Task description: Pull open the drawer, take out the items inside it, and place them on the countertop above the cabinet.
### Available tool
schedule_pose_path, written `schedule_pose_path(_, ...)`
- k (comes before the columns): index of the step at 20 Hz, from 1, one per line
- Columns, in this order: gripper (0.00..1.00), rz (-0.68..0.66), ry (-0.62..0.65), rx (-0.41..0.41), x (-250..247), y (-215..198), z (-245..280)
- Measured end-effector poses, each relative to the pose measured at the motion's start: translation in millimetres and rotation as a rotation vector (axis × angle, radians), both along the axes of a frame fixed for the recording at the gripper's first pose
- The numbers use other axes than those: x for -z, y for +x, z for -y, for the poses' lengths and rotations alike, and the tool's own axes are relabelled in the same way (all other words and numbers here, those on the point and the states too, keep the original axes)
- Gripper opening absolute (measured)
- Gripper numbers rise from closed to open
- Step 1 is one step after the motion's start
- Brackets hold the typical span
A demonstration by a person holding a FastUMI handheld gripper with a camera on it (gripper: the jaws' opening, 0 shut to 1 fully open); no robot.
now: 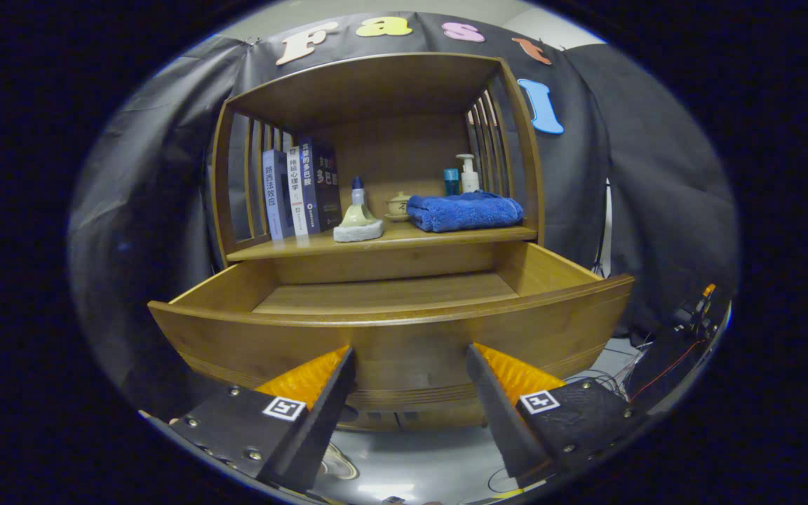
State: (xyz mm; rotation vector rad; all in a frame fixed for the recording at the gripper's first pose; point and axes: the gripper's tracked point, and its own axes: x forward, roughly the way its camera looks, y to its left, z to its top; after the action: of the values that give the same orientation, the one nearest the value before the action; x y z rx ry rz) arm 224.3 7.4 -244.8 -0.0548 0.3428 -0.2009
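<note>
The cabinet and its pulled-out drawer are smooth, satin-finished wood with visible grain. A soft, fluffy cloth towel lies on the surface, beside glossy-covered paper books and what seems a plastic pump bottle. The tool has ribbed pads.

Wooden cabinet, slatted sides, w/ countertop above pulled-out drawer. On countertop, 9 to 3 o'clock: upright books; small spray bottle on pale pad; lidded ceramic cup; folded blue towel; behind it teal cup, pump bottle. Gripper fingers apart, just before drawer front.
</note>
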Motion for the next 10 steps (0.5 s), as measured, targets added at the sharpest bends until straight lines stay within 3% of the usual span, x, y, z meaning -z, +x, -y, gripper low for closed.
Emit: schedule_pose_path(10, 0.95, 0.09, -0.133, -0.01, -8, 44, 3)
